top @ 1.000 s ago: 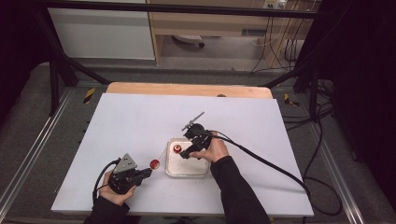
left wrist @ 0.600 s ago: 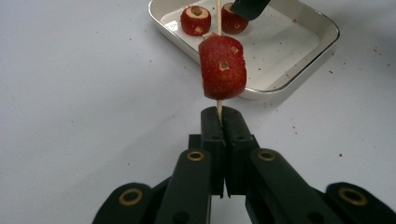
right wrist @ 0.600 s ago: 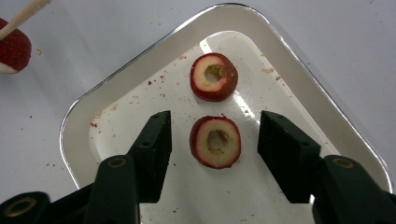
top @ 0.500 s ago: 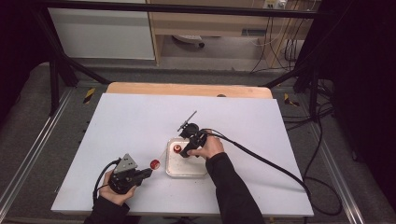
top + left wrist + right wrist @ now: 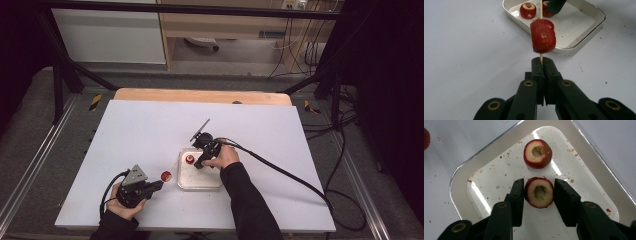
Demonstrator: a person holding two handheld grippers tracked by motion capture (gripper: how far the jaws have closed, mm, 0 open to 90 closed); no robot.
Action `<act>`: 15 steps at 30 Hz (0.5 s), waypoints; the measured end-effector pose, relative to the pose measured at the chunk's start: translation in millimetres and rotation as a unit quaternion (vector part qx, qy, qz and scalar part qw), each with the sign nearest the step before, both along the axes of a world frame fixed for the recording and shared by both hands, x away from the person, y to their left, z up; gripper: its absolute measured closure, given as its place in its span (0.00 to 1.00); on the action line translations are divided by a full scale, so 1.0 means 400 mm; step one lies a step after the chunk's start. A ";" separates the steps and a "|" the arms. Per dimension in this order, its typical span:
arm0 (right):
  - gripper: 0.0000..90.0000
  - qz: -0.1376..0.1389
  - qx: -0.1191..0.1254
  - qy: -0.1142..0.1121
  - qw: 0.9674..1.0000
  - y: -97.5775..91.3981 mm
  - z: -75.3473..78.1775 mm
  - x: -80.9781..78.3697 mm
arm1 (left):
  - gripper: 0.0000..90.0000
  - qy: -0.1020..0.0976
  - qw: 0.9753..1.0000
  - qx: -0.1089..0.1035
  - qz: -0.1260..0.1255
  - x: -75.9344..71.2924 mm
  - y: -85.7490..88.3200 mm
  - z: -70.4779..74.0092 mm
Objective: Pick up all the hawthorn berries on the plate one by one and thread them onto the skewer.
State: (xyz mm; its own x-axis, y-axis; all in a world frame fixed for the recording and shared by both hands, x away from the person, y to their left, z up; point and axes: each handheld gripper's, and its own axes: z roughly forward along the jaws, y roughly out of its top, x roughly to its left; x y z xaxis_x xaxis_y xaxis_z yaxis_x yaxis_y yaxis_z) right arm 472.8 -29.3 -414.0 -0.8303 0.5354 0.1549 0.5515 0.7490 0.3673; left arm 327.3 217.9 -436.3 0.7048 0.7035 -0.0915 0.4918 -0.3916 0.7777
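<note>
Over the shallow white metal tray [image 5: 461, 180], the right gripper [image 5: 539, 192] straddles a cored red fruit slice [image 5: 539, 192], jaws spread; the left gripper [image 5: 541, 65] pinches a thin wooden skewer [image 5: 541, 58].

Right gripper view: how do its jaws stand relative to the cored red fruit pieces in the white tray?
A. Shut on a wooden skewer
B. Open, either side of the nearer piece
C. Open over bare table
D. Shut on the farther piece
B: the right gripper has a black jaw on each side of the nearer piece in the white tray; the right jaw stands apart from it.
</note>
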 end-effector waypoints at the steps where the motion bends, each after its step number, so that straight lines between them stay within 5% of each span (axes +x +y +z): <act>1: 0.69 0.000 0.000 0.000 1.000 0.000 0.000 0.000 | 0.98 0.000 1.000 0.000 0.000 0.000 0.000 0.000; 15: 0.70 -0.027 0.020 0.001 0.999 -0.011 0.033 -0.010 | 0.98 -0.002 1.000 0.000 0.000 -0.001 -0.001 0.000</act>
